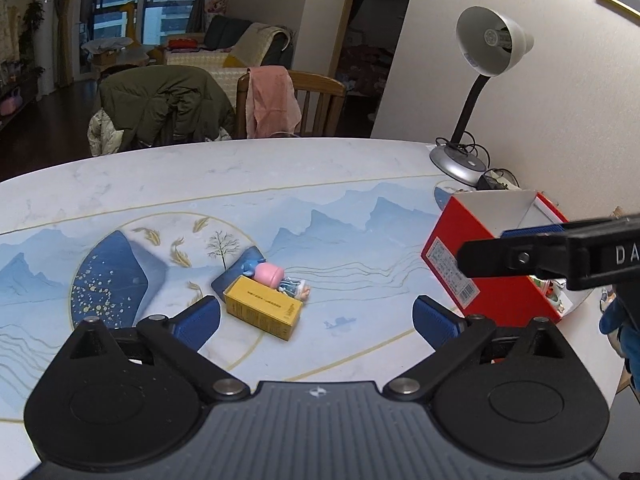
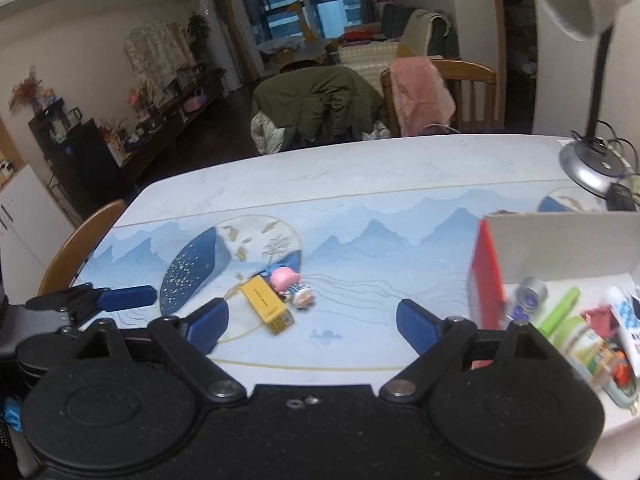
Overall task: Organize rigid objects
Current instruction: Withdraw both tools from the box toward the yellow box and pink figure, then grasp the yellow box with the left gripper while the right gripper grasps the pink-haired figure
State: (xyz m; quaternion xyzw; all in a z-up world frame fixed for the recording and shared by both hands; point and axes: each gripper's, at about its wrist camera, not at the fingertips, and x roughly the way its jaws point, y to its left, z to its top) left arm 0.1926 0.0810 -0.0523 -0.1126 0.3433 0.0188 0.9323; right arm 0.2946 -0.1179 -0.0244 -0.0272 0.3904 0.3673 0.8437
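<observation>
Two small things are left on the table [image 1: 120,184], lying together well to the left of the red box [image 1: 504,292]: a yellow carton [image 1: 262,312] on its side and, touching its far edge, a little pink-headed doll [image 1: 280,280] lying flat. The red box itself already holds a jumble of tubes and packets, seen best from the right wrist.

Both tongs are empty. The left gripper [image 1: 316,320] stands with its jaws spread wide, nothing between the blue pads, and the carton sits just ahead of its left pad. The right gripper [image 2: 312,324] is also wide open and bare, hanging between the carton and the red box.

The step in hand looks like reaching for one of the pair to carry it to the red box. To do it well, I would take the carton first with the left gripper: line the pads up across its narrow width rather than its length, and come down so that one pad slips between carton and doll without nudging the doll away. Close only once both pads flank the long faces squarely. The doll, being rounded, may roll under a skewed pinch.
</observation>
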